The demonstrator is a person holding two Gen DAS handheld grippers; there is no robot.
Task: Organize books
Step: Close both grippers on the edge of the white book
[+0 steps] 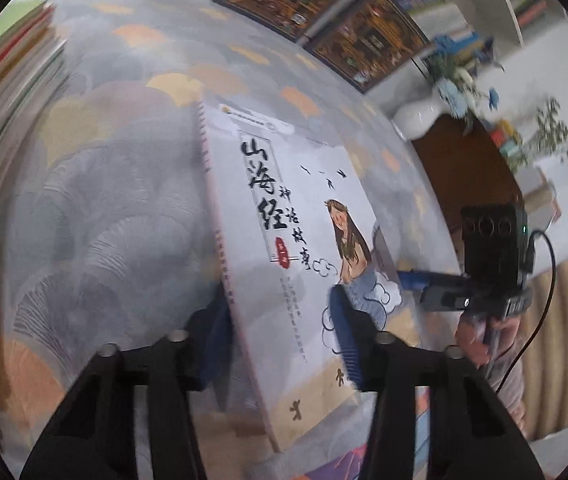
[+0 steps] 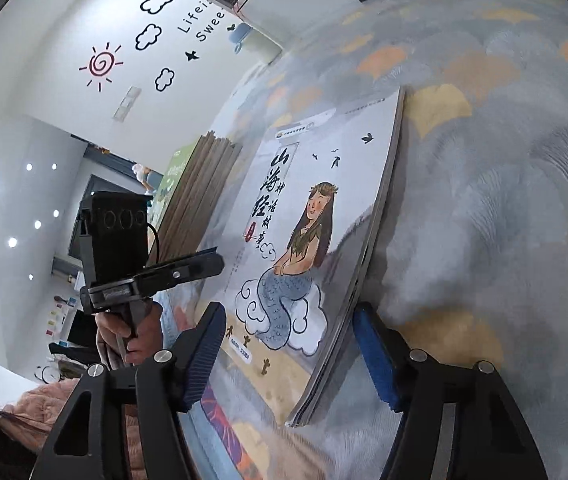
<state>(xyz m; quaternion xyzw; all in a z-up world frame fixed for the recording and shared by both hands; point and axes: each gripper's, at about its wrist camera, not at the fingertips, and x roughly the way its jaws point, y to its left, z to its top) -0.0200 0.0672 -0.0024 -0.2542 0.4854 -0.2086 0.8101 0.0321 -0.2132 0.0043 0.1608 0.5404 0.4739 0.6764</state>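
The mermaid book (image 1: pixel 307 248) is clamped at its spine edge by the left gripper (image 1: pixel 280 344); the right gripper (image 2: pixel 287 356) is held open around its page edge.

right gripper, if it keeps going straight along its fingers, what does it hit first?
Most likely the mermaid book. The right gripper already straddles its near corner, and the pads look clear of it. Pushed on, the book stack slides deeper between the fingers, with the patterned carpet underneath. Depth is uncertain.
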